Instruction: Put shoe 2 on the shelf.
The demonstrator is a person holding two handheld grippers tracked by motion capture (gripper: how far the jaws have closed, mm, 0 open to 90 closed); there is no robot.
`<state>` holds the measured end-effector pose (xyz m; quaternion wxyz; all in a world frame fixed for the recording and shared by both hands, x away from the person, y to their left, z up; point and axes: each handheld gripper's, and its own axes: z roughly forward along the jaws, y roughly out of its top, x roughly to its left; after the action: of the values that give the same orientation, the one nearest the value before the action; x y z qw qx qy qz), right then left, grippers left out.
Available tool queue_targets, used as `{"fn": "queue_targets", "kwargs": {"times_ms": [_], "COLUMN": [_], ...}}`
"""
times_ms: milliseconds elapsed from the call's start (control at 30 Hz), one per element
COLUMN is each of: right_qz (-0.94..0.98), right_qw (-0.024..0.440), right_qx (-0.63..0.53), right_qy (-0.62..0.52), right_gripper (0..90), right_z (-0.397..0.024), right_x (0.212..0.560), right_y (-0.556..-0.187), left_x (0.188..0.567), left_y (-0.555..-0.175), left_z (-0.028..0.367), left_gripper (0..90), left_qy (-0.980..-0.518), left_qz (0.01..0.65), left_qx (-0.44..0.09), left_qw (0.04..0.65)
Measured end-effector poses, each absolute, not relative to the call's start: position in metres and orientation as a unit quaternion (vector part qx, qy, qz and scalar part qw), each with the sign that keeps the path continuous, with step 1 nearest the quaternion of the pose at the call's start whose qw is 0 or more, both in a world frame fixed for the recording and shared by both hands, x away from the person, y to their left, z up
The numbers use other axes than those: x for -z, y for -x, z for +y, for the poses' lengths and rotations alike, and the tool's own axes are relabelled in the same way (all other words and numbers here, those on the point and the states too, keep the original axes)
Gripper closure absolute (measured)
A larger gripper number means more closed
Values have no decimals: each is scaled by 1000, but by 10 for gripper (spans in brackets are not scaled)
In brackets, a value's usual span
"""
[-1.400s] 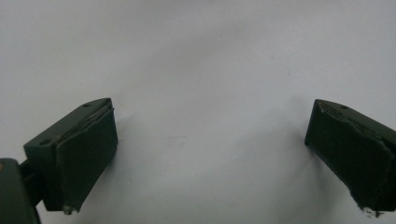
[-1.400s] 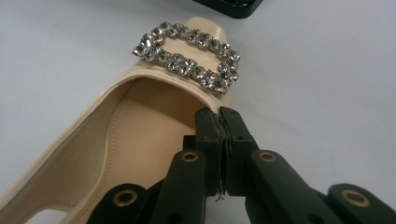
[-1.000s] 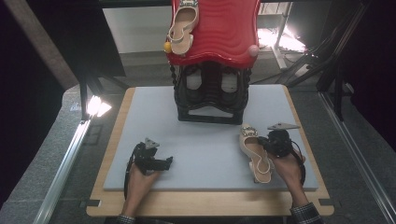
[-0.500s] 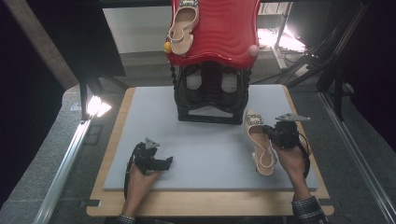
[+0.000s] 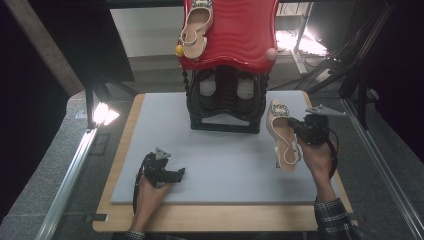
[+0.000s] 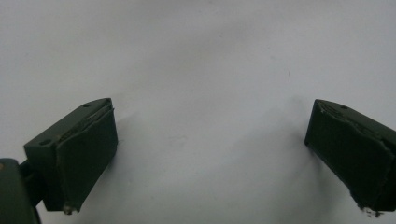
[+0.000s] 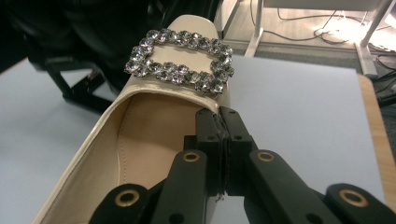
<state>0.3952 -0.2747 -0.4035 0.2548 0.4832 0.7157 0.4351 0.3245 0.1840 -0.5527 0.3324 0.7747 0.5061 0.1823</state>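
A cream shoe (image 5: 281, 135) with a jewelled buckle (image 7: 180, 60) hangs above the right side of the grey mat, heel toward the person. My right gripper (image 5: 300, 131) is shut on the shoe's side edge (image 7: 212, 109), one jaw inside the shoe and one outside. A matching cream shoe (image 5: 196, 27) lies on the left part of the red wavy rack top (image 5: 240, 35). My left gripper (image 5: 175, 175) rests low on the mat at the front left, open, with nothing between its fingers (image 6: 88, 154).
The black stand (image 5: 225, 102) under the red top sits at the back middle of the grey mat (image 5: 220, 160), just left of the lifted shoe. A wooden board (image 5: 225, 217) frames the mat. Metal rails (image 5: 70, 170) run along both sides.
My right gripper has lifted the cream shoe off the mat and carried it up and toward the rack. The left gripper has stayed still.
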Motion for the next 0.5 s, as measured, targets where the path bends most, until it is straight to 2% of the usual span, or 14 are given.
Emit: {"fn": "queue_targets", "kwargs": {"times_ms": [500], "right_qz": [683], "right_qw": [286], "right_qx": [-452], "right_qy": [-496], "right_gripper": [883], "right_z": [-278], "right_x": [360], "right_y": [-425], "left_x": [553], "left_y": [-324], "left_z": [184], "left_gripper": [23], "left_qy": [-774], "left_qz": [507], "left_qx": [-182], "left_qw": [333]}}
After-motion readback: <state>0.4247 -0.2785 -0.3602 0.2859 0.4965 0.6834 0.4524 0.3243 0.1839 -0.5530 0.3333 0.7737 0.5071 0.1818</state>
